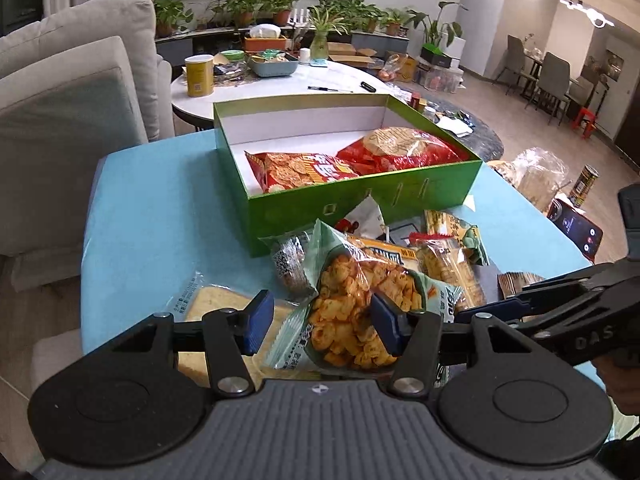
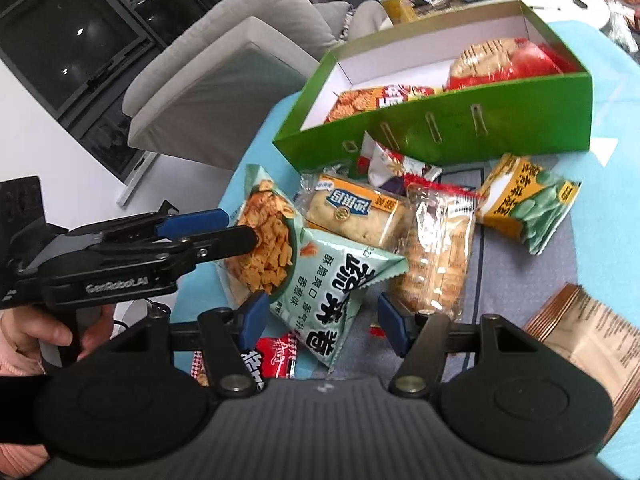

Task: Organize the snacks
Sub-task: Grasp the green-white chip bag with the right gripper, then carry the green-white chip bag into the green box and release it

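right gripper (image 2: 324,320): fingers were spread wide, and the low corner of the mint-green chips bag (image 2: 320,280) sat in the gap between them. Couldn't see either pad actually pressing on it.
left gripper (image 1: 322,324): fingers apart too, straddling the other end of the same bag. The right-side pad was up against the bag, the left-side pad hung over a clear bread packet (image 1: 216,304). Honestly couldn't tell if it was squeezing yet.
chips bag: outside the box, at the near edge of the snack pile, tilted, with one end between each gripper's fingers.
under the right gripper: a red packet (image 2: 276,354) poked out, mostly hidden.
near right: a brown paper-look packet (image 2: 592,336) lay by itself on the grey mat.
the pile: a yellow-label cake pack (image 2: 356,212), a clear cracker sleeve (image 2: 436,248) and a green pea bag (image 2: 528,204) lay side by side just past the chips, with a red-and-white packet (image 2: 396,164) touching the box wall.
green box (image 1: 360,216): open, on the blue tablecloth (image 1: 160,208), right behind the pile.
in the box: a red cracker bag (image 1: 304,170) on the left and a bigger red bag (image 1: 404,144) on the right, both lying flat.
further back: a round white table (image 1: 280,80) with a yellow canister (image 1: 199,76) on it, and a grey sofa (image 1: 80,80) off to the left.
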A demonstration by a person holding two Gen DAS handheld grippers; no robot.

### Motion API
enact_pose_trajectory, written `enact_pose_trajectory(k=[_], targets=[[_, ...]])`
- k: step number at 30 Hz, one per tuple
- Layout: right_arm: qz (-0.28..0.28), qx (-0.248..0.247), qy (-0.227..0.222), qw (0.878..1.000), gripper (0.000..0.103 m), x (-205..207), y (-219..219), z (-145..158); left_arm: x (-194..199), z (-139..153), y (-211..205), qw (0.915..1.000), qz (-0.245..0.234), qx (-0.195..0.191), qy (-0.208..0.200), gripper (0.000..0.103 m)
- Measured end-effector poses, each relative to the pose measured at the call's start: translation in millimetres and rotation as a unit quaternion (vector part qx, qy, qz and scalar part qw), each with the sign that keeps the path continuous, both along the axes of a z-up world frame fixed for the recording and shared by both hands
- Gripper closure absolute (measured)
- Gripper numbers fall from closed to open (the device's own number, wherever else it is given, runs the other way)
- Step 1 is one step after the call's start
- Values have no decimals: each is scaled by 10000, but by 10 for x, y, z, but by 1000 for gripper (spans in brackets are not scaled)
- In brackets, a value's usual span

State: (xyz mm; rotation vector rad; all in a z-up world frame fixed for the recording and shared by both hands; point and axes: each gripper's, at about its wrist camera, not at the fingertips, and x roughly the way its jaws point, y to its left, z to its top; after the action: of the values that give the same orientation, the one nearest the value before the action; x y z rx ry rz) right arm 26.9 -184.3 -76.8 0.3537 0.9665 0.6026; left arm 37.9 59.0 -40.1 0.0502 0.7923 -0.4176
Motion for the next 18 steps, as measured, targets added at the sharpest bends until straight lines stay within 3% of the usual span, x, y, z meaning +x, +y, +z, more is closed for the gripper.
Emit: enact_pose_trajectory(k=[11, 18], targets=[[-198, 211, 282, 9992, 23, 62, -4, -105, -2, -85, 29, 9998, -143, -126, 98, 57], [-160, 114, 1, 9998, 24, 38, 57, -25, -89, -63, 25, 9993, -239, -270, 138, 61]])
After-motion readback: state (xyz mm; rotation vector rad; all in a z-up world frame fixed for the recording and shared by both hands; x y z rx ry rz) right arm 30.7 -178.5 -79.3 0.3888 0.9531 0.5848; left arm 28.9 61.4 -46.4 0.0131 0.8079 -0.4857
